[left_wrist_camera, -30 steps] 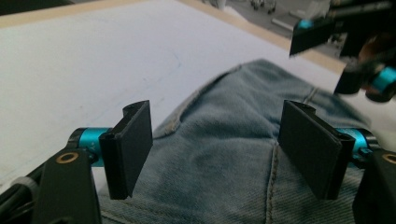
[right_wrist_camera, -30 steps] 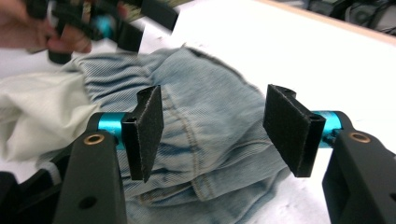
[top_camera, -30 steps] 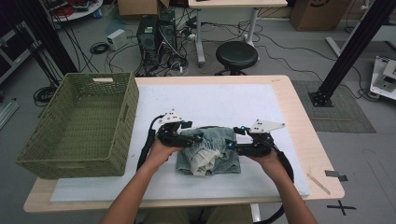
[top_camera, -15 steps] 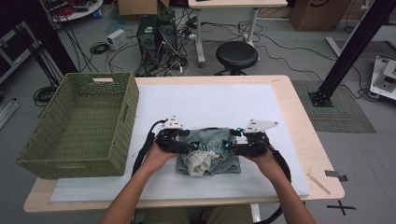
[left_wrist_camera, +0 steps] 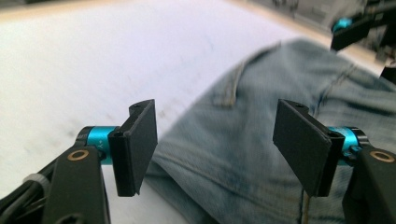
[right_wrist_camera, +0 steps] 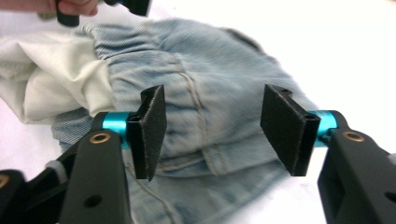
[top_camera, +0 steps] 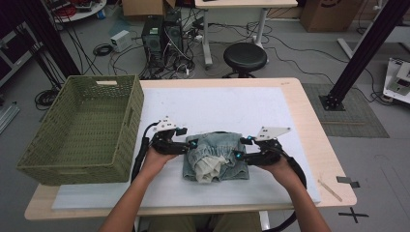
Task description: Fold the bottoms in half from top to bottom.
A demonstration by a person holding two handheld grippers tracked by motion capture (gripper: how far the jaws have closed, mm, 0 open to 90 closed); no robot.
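A folded pair of light blue denim shorts (top_camera: 216, 155) lies on the white mat in front of the person, with a white pocket lining (top_camera: 209, 168) bulging out at its near side. My left gripper (top_camera: 189, 146) stands open at the garment's left edge; in the left gripper view its jaws straddle the denim (left_wrist_camera: 243, 144) with nothing pinched. My right gripper (top_camera: 240, 155) stands open at the right edge. In the right gripper view the denim (right_wrist_camera: 210, 116) lies under its spread jaws, and the white lining (right_wrist_camera: 56, 74) shows at the left.
A large green woven basket (top_camera: 82, 128) stands on the table's left side, close to my left hand. The white mat (top_camera: 232, 106) covers most of the wooden table (top_camera: 309, 121). A stool and cables are on the floor beyond the far edge.
Both grippers have slid a little toward the person and settled lower at the two sides of the shorts. The garment has shifted slightly nearer with them.
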